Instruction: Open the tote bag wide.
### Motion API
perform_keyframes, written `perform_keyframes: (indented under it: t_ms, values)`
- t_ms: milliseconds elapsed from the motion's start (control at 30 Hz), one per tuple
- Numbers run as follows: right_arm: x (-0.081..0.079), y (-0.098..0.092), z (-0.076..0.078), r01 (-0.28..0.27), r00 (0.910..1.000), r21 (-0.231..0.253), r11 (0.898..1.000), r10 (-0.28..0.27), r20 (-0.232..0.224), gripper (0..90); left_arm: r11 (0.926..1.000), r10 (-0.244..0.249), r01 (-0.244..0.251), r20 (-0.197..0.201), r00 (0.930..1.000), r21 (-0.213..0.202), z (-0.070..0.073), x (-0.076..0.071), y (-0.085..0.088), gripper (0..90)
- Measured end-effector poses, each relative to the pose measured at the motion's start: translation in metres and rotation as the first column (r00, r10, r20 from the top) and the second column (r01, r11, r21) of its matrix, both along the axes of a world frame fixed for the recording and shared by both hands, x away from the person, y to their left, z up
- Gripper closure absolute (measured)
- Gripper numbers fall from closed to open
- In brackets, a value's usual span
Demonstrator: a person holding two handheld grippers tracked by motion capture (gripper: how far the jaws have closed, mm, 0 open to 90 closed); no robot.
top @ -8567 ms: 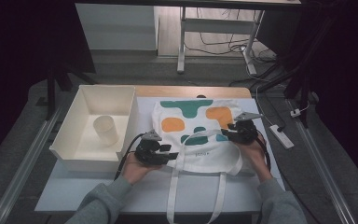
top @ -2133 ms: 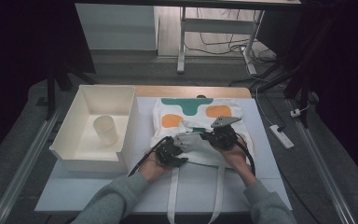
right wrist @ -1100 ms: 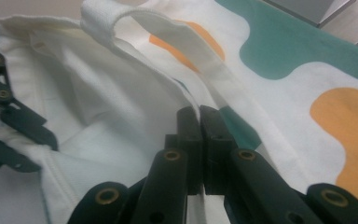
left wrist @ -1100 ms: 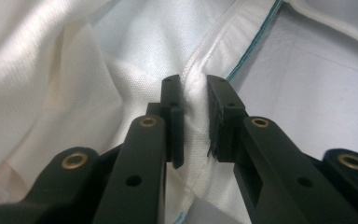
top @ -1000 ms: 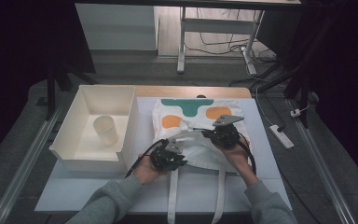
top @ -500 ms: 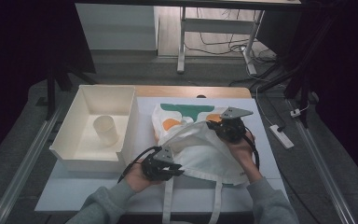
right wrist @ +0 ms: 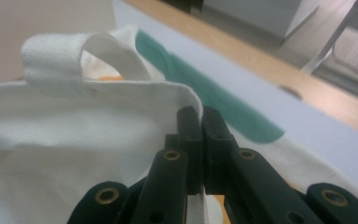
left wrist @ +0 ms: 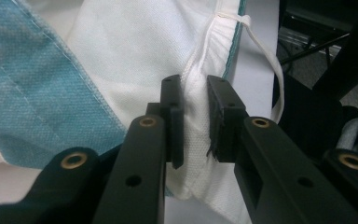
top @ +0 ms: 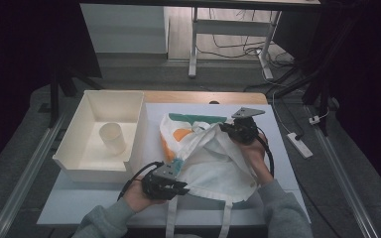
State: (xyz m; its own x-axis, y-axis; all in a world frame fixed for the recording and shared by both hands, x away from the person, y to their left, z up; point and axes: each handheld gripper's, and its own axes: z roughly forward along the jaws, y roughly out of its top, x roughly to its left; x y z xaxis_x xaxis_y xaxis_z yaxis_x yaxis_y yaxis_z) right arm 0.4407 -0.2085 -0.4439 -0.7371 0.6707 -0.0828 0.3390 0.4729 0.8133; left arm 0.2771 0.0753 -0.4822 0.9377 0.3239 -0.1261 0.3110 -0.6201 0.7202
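**Two hand-held grippers lifting a white tote bag (top: pixel 213 158) over a table (top: pixel 79 206).**

From left to right: a cream tray (top: pixel 74 161) stood on the table's left part with a paper cup (top: pixel 111 138) inside it. The left gripper (top: pixel 171 184), near the table's front edge, was clenched on a bunched fold of the bag's white cloth, seen pinched between its jaws in the left gripper view. The bag, printed with green and orange shapes, lay mid-table, partly raised. The right gripper (top: pixel 238 130), at the bag's far right side, was clamped on the bag's hem, its jaws nearly meeting.
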Motion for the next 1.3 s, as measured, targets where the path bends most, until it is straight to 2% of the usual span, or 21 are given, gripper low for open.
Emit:
perform_keyframes:
  t_ms: [233,333,367,400,467,500,1067,1200,1300]
  values:
    - [0.006,-0.001,-0.013,0.003,0.9992,-0.004,1.000,-0.004,-0.040,87.3,0.9998,-0.007,0.007,-0.007,0.9999,0.017,-0.005,0.001,-0.003,76.9]
    - [0.010,0.001,-0.023,-0.005,0.9990,-0.023,1.000,0.004,-0.044,87.3,0.9998,-0.003,0.003,-0.010,0.9999,0.021,-0.006,0.002,-0.004,76.8]
    - [0.013,0.003,-0.035,-0.005,0.9974,-0.048,0.999,0.002,-0.072,87.2,0.9997,-0.002,0.002,-0.011,0.9999,0.023,-0.007,0.002,-0.004,76.8]
    - [0.013,0.003,-0.035,-0.005,0.9974,-0.048,0.999,0.002,-0.072,87.2,0.9997,0.000,0.000,-0.013,0.9999,0.023,-0.007,0.003,-0.004,76.8]
    - [0.015,0.005,-0.046,-0.006,0.9957,-0.082,0.997,-0.001,-0.093,87.0,0.9998,0.006,-0.005,-0.018,0.9998,0.019,-0.008,0.003,-0.004,76.6]
    - [0.016,0.006,-0.049,-0.005,0.9951,-0.082,0.997,-0.003,-0.099,87.0,0.9998,0.005,-0.004,-0.019,0.9998,0.019,-0.008,0.004,-0.003,76.4]
    - [0.015,0.004,-0.048,0.000,0.9941,-0.063,0.998,-0.006,-0.108,86.5,0.9997,-0.001,0.002,-0.023,0.9997,0.022,-0.010,0.005,-0.004,73.2]
    - [0.014,0.004,-0.047,0.002,0.9946,-0.063,0.998,-0.008,-0.103,84.7,0.9999,-0.005,0.005,-0.022,0.9997,0.014,-0.009,0.004,-0.005,66.7]
    - [0.011,0.005,-0.045,-0.002,0.9949,-0.061,0.998,-0.004,-0.101,79.4,1.0000,0.003,-0.003,-0.011,0.9999,0.003,-0.004,0.001,-0.007,56.4]
